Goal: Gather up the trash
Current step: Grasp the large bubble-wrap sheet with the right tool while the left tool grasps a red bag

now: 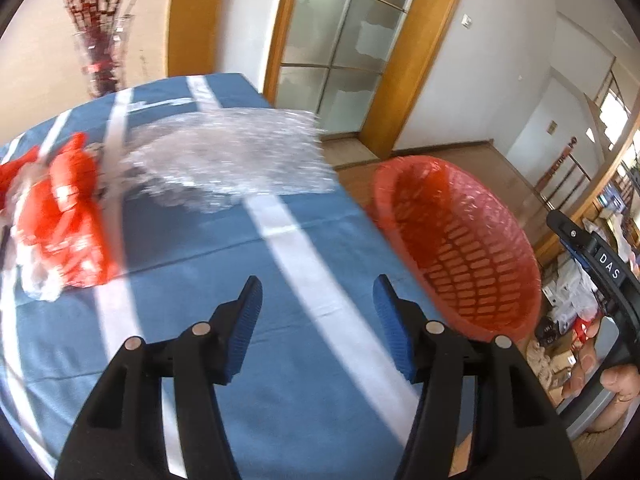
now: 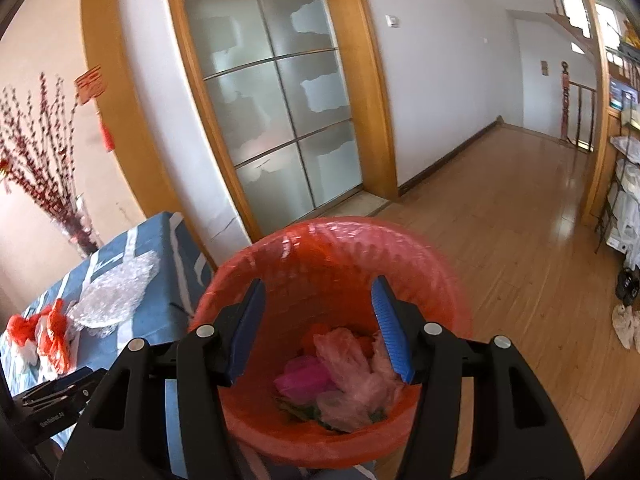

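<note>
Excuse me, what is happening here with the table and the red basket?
A person is collecting trash with two handheld grippers. The right gripper hangs open over the red basket, which already holds crumpled plastic bags. The left gripper, open and empty, faces the table, where bubble wrap and an orange bag remain.

A frosted glass door (image 2: 276, 108) in a wooden frame stood at twelve o'clock, with a light switch (image 2: 393, 20) on the white wall at one. Red blossom branches (image 2: 36, 152) rose from a vase at nine. The blue striped tablecloth (image 1: 224, 280) filled the low centre, and wooden flooring (image 2: 512, 232) ran off to three.
</note>
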The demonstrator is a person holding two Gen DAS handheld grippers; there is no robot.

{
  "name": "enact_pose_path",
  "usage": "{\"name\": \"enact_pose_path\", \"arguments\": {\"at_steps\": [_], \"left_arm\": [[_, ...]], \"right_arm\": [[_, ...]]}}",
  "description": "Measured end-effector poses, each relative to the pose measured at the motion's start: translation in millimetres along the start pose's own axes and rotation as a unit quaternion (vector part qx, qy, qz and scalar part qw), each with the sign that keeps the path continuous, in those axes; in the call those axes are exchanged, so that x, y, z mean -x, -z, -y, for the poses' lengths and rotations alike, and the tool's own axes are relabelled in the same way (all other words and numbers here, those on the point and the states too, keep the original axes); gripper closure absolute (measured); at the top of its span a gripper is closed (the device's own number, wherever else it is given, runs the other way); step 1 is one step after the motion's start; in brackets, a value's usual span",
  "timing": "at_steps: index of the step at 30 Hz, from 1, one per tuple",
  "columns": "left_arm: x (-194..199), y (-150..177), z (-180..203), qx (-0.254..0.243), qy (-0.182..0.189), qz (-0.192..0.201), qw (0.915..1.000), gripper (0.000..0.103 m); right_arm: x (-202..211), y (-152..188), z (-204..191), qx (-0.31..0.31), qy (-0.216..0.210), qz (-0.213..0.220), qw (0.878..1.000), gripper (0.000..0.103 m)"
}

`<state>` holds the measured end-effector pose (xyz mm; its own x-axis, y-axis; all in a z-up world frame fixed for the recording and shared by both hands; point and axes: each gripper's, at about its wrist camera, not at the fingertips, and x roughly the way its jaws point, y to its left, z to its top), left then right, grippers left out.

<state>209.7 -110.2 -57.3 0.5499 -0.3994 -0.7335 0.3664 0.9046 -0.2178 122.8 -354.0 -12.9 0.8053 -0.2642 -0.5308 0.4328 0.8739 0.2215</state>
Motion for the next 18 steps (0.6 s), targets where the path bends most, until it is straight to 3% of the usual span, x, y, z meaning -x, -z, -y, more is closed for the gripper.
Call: {"name": "enact_pose_path", "arguments": {"at_steps": [10,18], "left_arm": [[41.2,8.6,-59.7,0.033,-0.069,0.044,0.9961,0.038],[77.2,18.5,-137.6,0.102,-0.136,0.072,0.9828,0.034]], "right_arm": [[-9.1,9.3,-79.3,0.066,-0.071,-0.029,0.995,0.044],[-33.9,20.7,-165.2,0.123,-0.151,-0.065,0.979,0.043]]}}
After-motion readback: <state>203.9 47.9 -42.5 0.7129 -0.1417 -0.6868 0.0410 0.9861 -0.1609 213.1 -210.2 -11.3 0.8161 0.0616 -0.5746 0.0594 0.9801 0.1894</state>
